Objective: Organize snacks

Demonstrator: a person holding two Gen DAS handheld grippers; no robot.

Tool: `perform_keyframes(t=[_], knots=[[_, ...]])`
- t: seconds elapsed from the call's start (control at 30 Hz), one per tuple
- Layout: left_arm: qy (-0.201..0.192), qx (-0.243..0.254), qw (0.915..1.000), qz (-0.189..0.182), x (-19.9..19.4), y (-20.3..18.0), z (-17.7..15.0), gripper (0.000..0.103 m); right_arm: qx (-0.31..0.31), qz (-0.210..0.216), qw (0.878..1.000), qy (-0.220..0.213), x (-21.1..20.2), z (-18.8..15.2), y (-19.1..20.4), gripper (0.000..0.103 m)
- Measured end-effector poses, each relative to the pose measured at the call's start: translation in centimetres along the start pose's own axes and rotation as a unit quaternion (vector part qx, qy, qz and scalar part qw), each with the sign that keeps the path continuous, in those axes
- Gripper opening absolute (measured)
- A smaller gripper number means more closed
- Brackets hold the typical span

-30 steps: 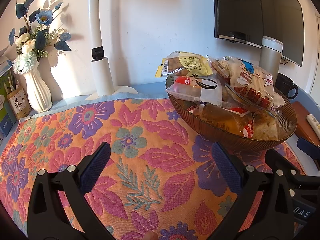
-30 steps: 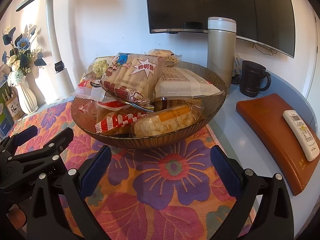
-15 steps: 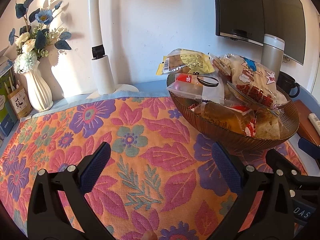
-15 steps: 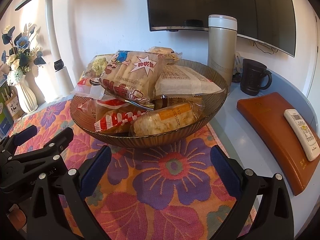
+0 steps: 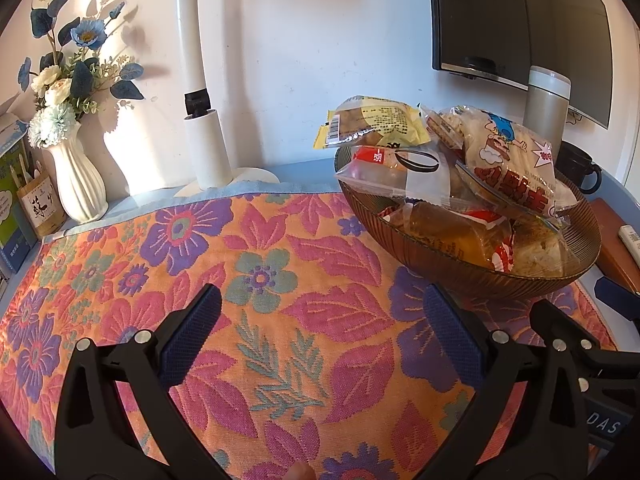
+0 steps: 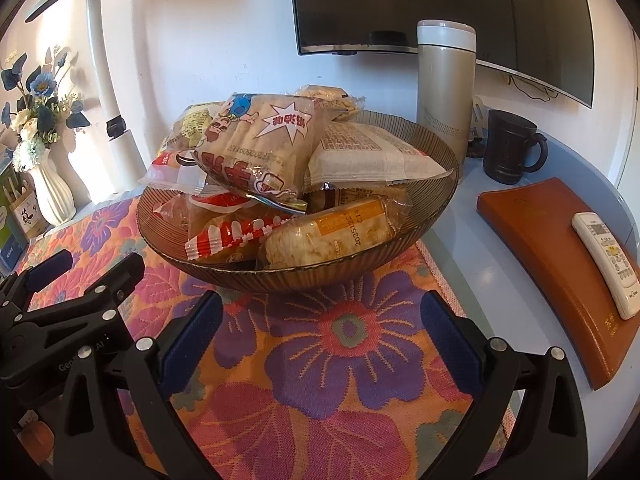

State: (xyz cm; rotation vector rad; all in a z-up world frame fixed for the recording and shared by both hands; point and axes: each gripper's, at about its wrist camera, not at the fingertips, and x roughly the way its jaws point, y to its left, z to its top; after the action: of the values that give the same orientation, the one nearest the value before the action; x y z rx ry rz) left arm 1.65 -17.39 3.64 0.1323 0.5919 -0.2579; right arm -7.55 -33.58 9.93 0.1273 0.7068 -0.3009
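- The left gripper (image 5: 320,336) and the right gripper (image 6: 320,332) both have their tongs apart and hold nothing; each hovers over the floral cloth (image 5: 280,280).
- The snacks sit heaped in the ribbed brown bowl (image 6: 360,276) near the cloth's right edge.
- Risk: the cartoon-printed packet (image 6: 256,148) lies on top, overhanging others (slick wrappers, I judge); a careless pull could spill neighbours over the rim.
- The yellow packet (image 5: 372,122) pokes past the bowl's far rim and might slip off.
- A shove could slide the bowl towards the thermos (image 6: 446,88) and dark mug (image 6: 510,148).
- Room: white wall, mounted screen (image 6: 440,4), vase of flowers (image 5: 76,172) at the cloth's far left corner, remote (image 6: 608,264) on a brown pad.
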Motion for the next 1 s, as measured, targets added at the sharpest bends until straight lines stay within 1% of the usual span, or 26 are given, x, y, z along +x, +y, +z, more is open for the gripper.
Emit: perform_keyframes(t=[0.8, 1.0], knots=[[-0.001, 0.003, 0.9999, 0.010, -0.07, -0.13, -0.05, 0.100, -0.001, 0.007, 1.000, 0.007, 0.61, 0.15, -0.20, 0.098], [0.004, 0.002, 1.0000, 0.007, 0.10, -0.07, -0.10, 0.100, -0.001, 0.007, 1.000, 0.009, 0.56, 0.19, -0.18, 0.098]])
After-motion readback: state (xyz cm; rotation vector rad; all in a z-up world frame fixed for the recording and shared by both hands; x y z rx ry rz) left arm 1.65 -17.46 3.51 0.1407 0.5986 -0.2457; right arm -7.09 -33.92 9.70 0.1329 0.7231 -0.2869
